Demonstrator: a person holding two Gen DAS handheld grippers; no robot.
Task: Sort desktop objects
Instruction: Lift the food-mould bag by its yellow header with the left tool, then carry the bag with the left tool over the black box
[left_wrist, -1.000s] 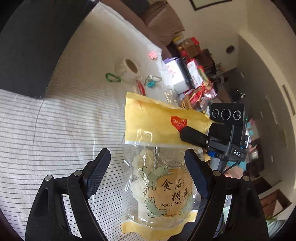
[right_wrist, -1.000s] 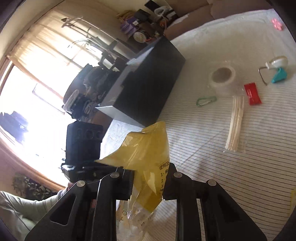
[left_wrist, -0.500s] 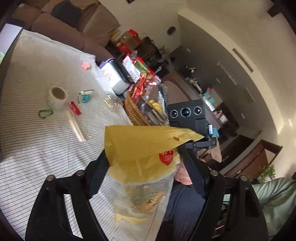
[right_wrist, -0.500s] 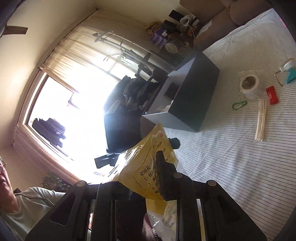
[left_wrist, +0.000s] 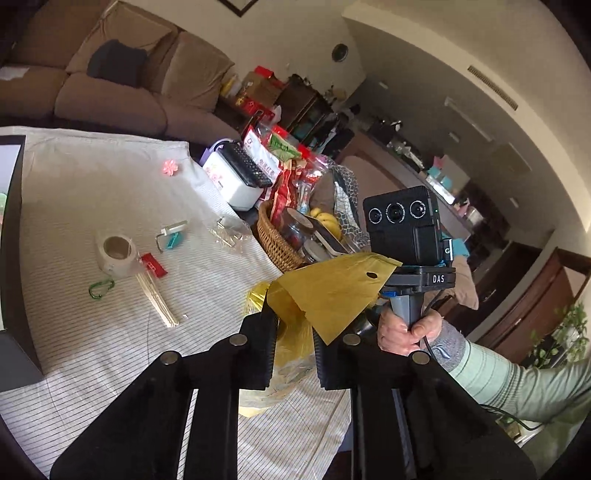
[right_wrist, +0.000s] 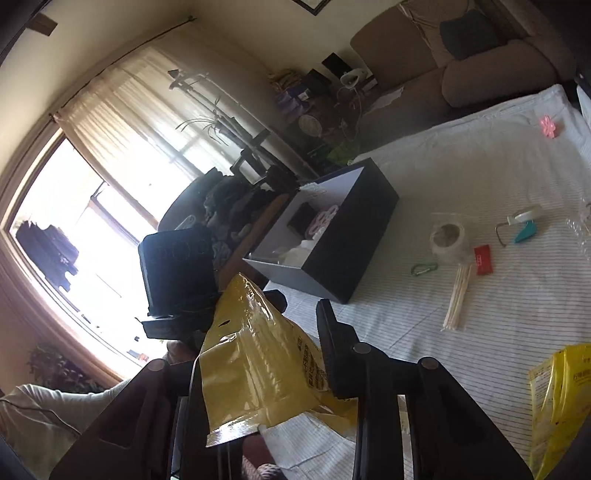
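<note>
Striped tablecloth (left_wrist: 92, 354) below, both grippers' jaws clamp yellow pouch (left_wrist: 332, 295) held aloft between them

Daylight enters through the large window (right_wrist: 85, 221), which is blown out to white in the right wrist view; the curtain (right_wrist: 155, 122) glows and nearby objects go to silhouette. Striped table (left_wrist: 92, 354) evenly lit, soft shadows. Strong fisheye bending and dark vignette at edges. Slight haze; focus acceptable.
</note>
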